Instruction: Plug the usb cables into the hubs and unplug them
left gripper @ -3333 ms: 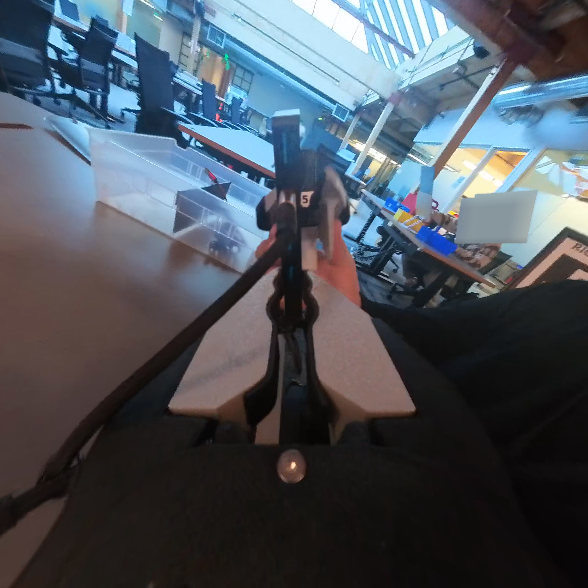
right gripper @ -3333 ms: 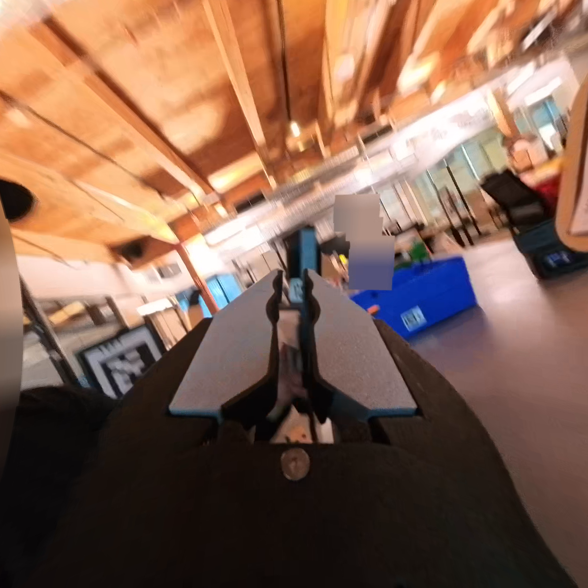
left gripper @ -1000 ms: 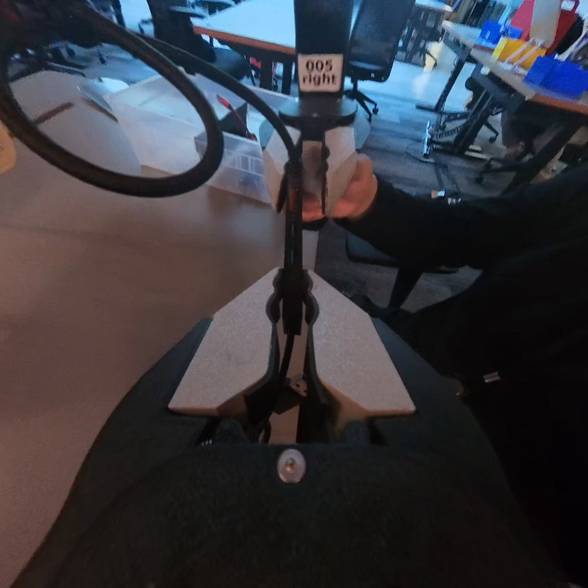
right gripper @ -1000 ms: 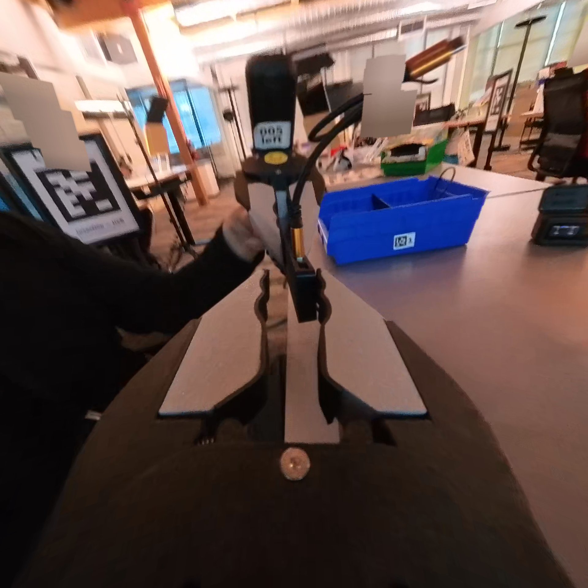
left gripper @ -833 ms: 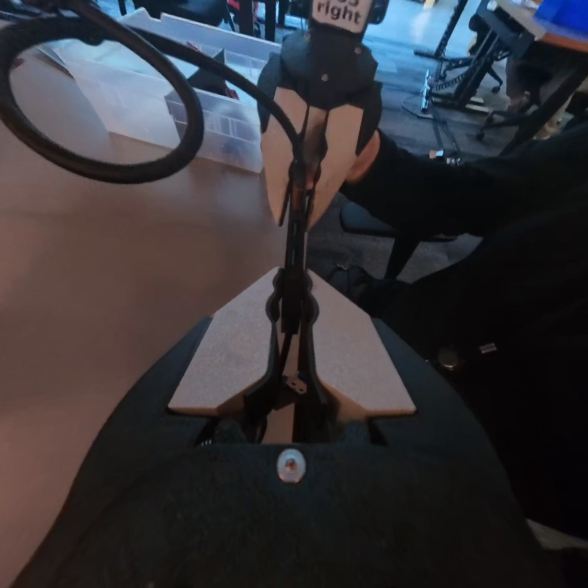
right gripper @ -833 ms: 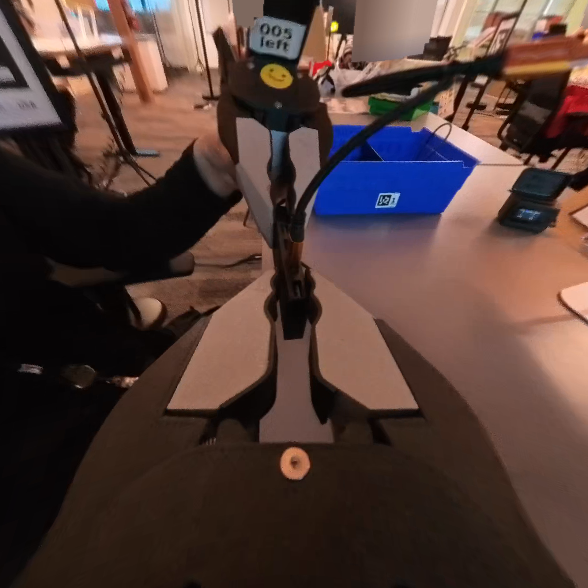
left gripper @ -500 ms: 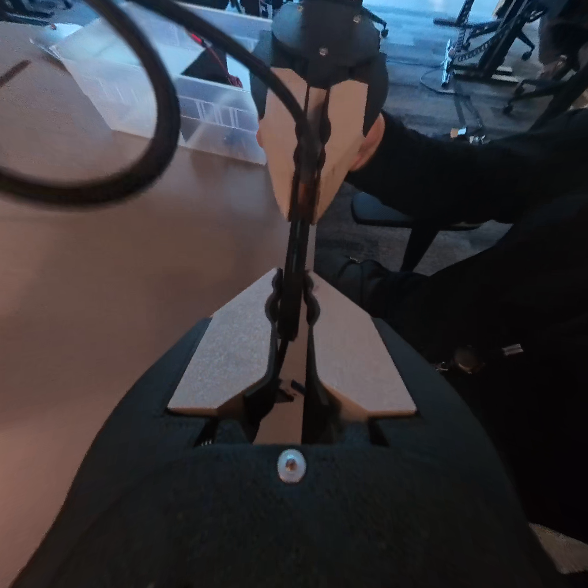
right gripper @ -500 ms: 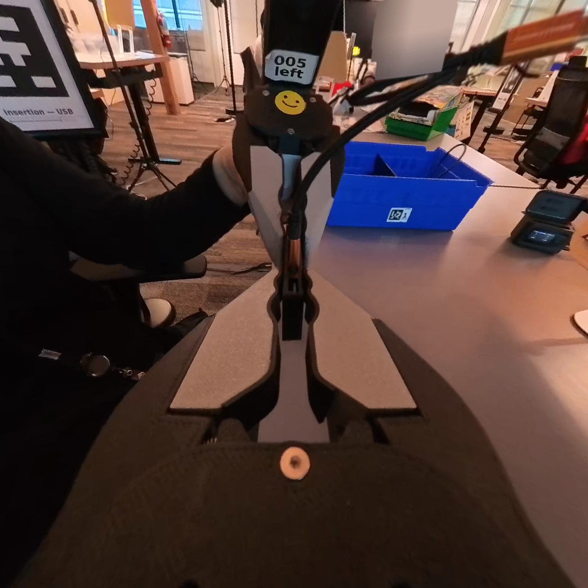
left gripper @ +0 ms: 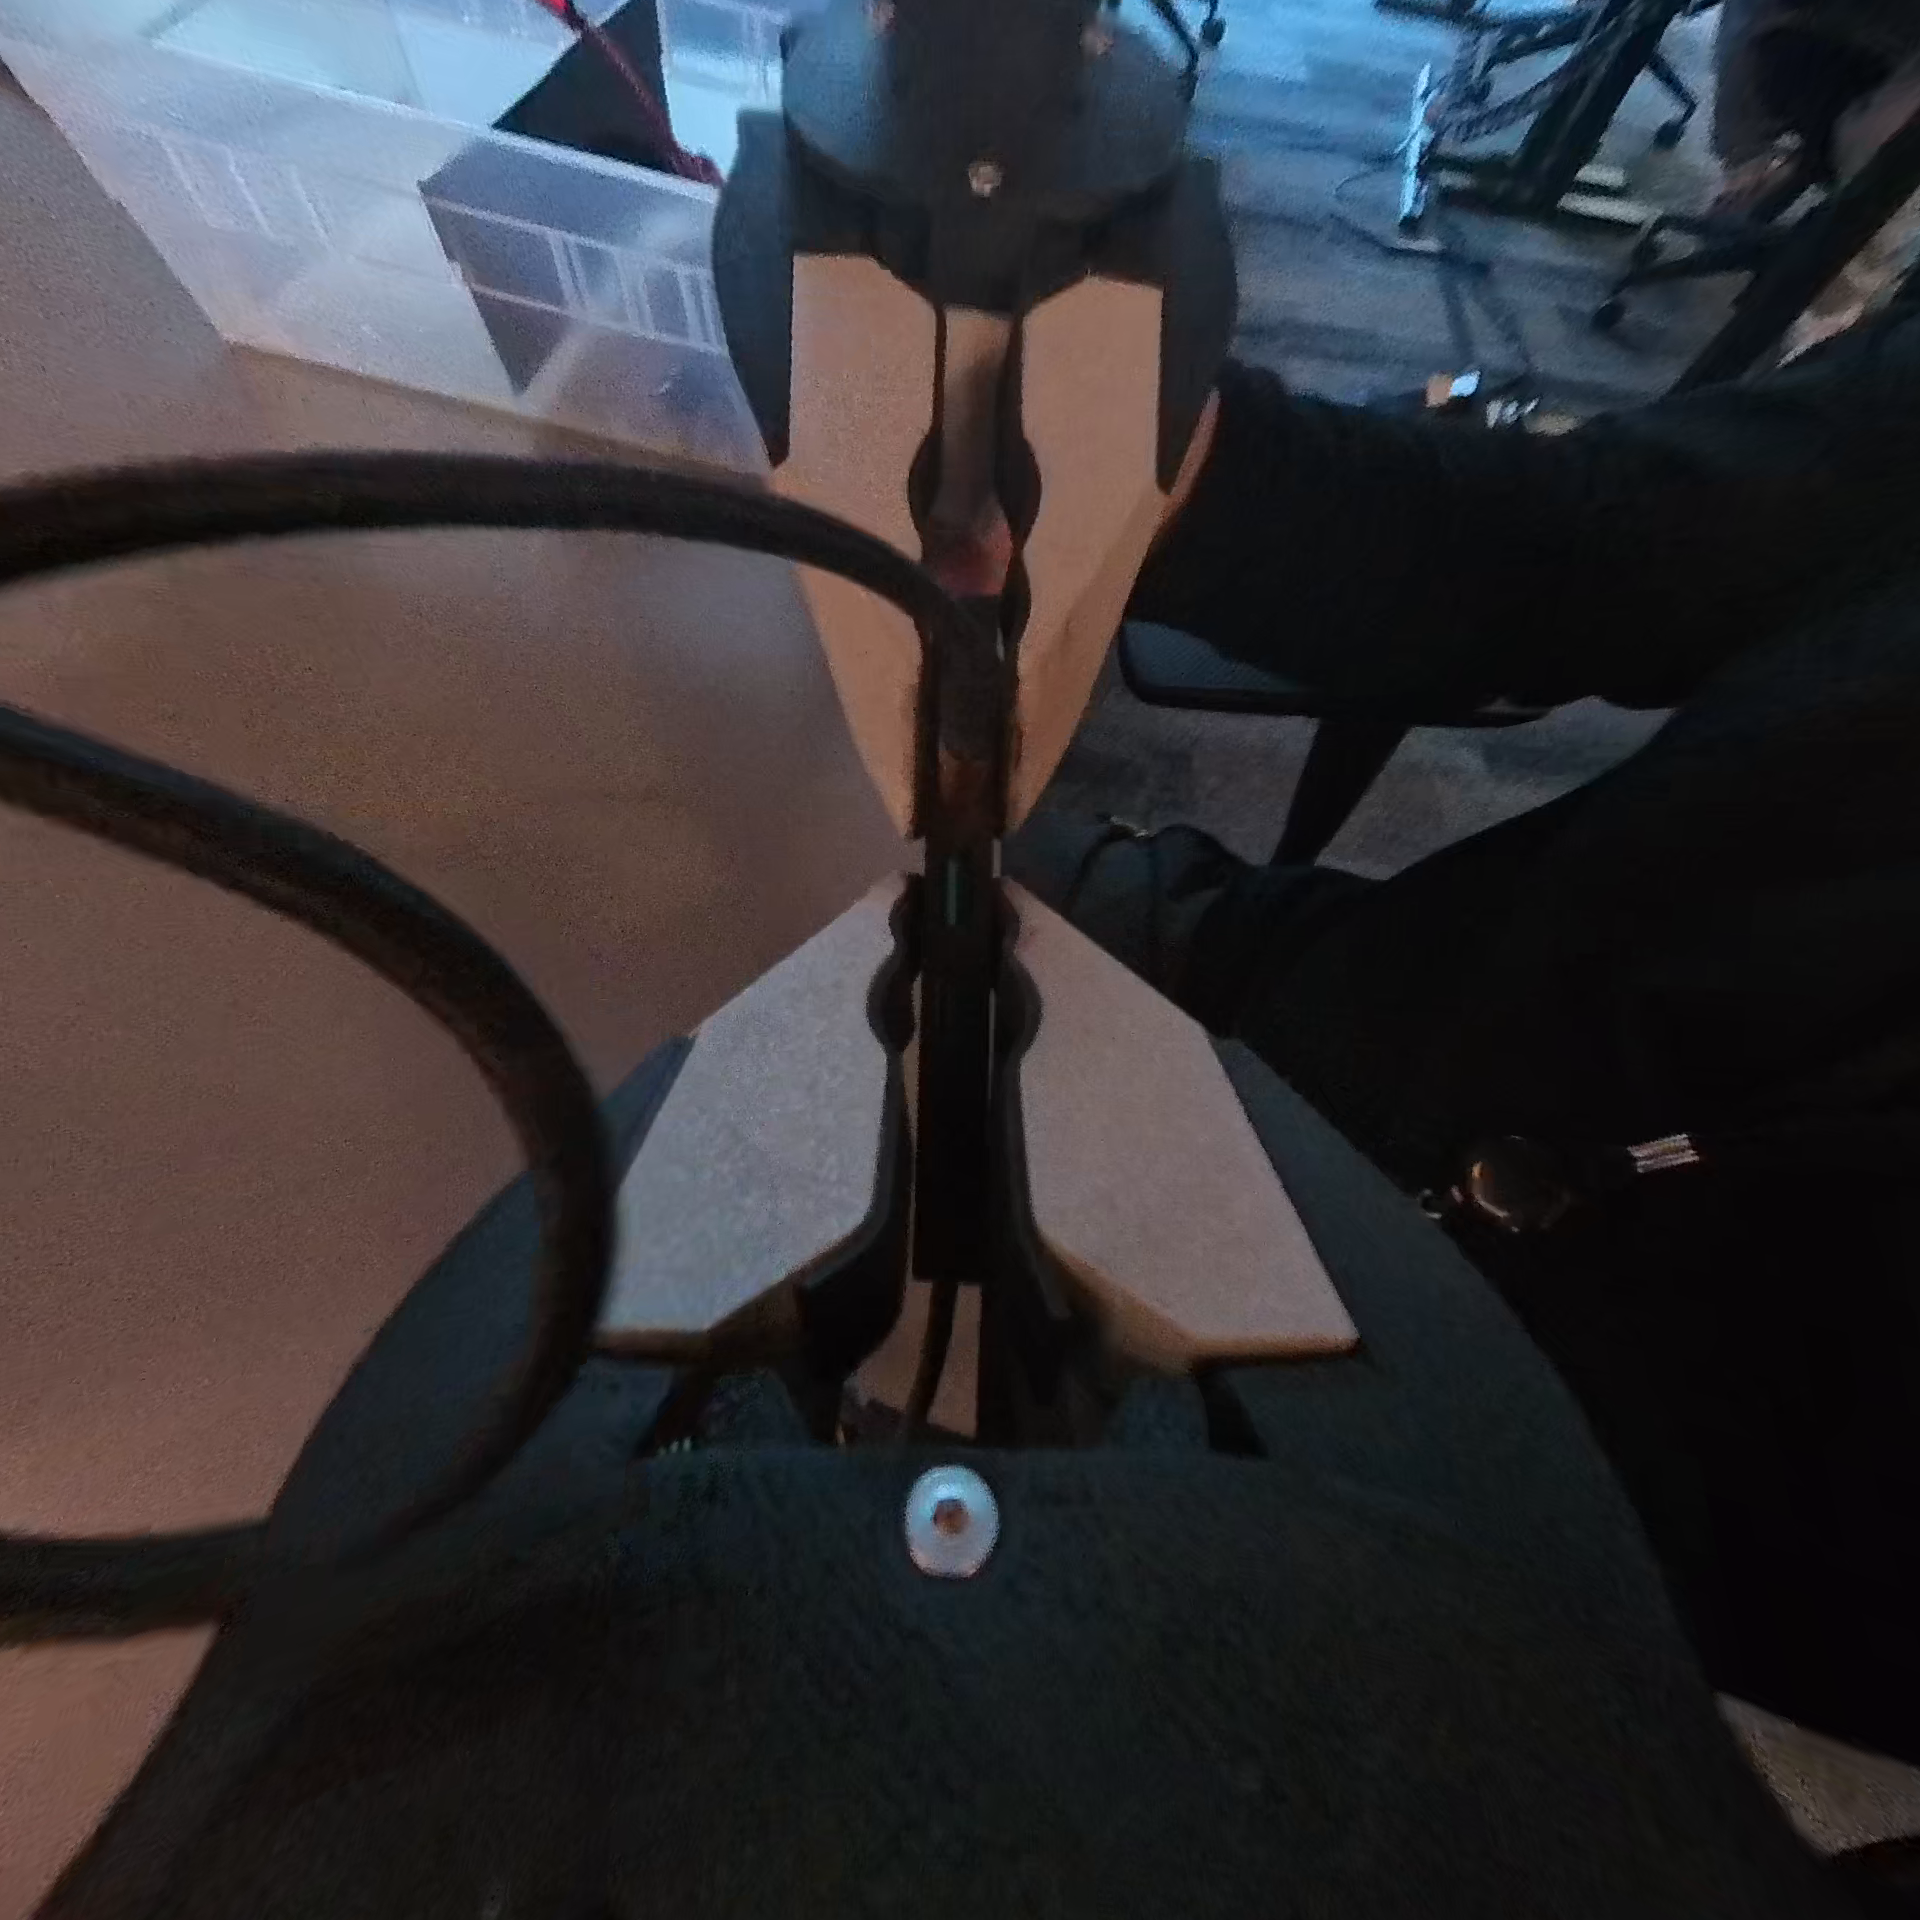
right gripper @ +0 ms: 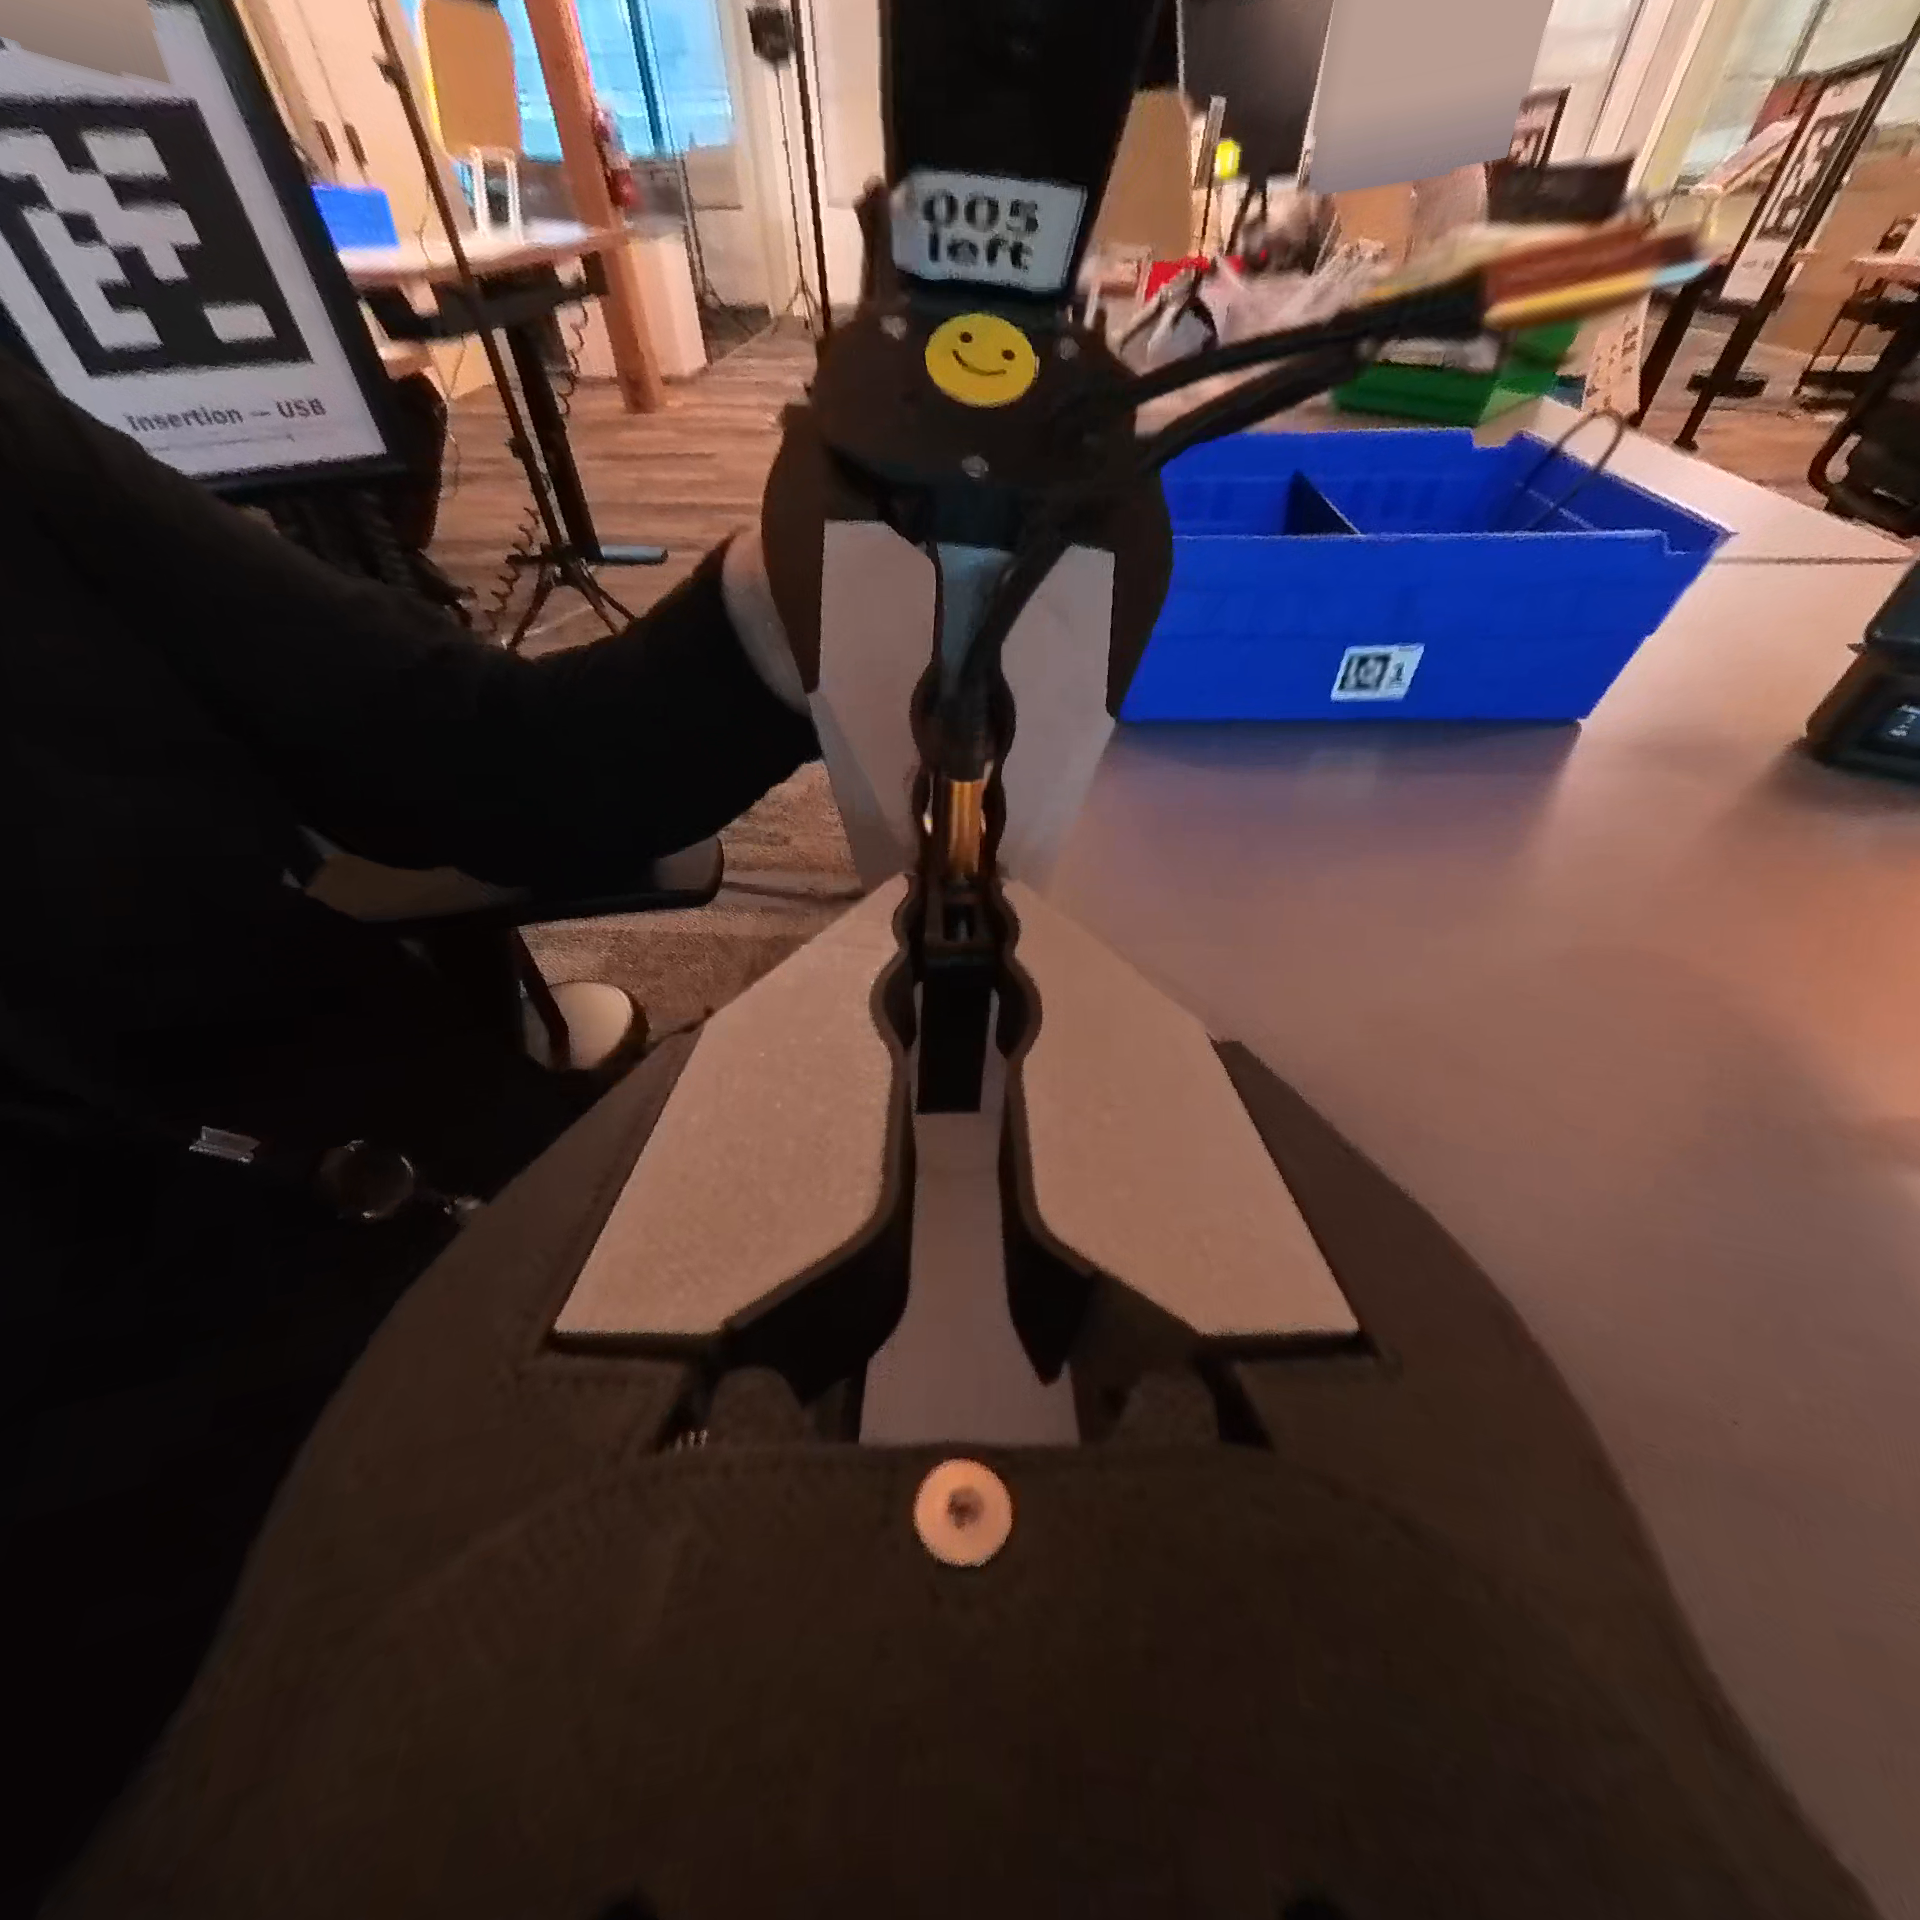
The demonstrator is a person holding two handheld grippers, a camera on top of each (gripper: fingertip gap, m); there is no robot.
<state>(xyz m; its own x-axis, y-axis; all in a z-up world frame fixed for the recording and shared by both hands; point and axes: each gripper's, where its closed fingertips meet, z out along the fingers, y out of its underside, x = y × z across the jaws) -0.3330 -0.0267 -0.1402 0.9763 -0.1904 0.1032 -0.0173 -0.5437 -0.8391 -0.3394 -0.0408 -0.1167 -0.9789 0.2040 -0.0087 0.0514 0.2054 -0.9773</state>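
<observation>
My two grippers meet tip to tip above the table edge. In the right wrist view my right gripper (right gripper: 956, 904) is shut on a small black hub (right gripper: 948, 1029). My left gripper (right gripper: 961, 868) faces it and is shut on a gold USB plug (right gripper: 961, 810), which meets the hub's front end. Black cables (right gripper: 1226, 374) run back from the left fingers and off to the right. In the left wrist view my left gripper (left gripper: 956, 904) pinches a thin black part, the right gripper (left gripper: 961, 810) faces it, and a thick black cable (left gripper: 566, 1164) loops out to the left.
A clear plastic bin (left gripper: 343, 239) stands on the table (left gripper: 675, 675) behind the cable loop. A blue bin (right gripper: 1403, 582) and a small black device (right gripper: 1870, 717) stand on the table (right gripper: 1455, 987). The person's dark sleeves (right gripper: 416, 707) hold both grippers off the table edge. Left and right tips are no more than a few centimetres apart.
The two grippers have closed the gap between them and their tips now nearly touch. The cable loop has swung lower and nearer to the left camera. Both stay shut.
</observation>
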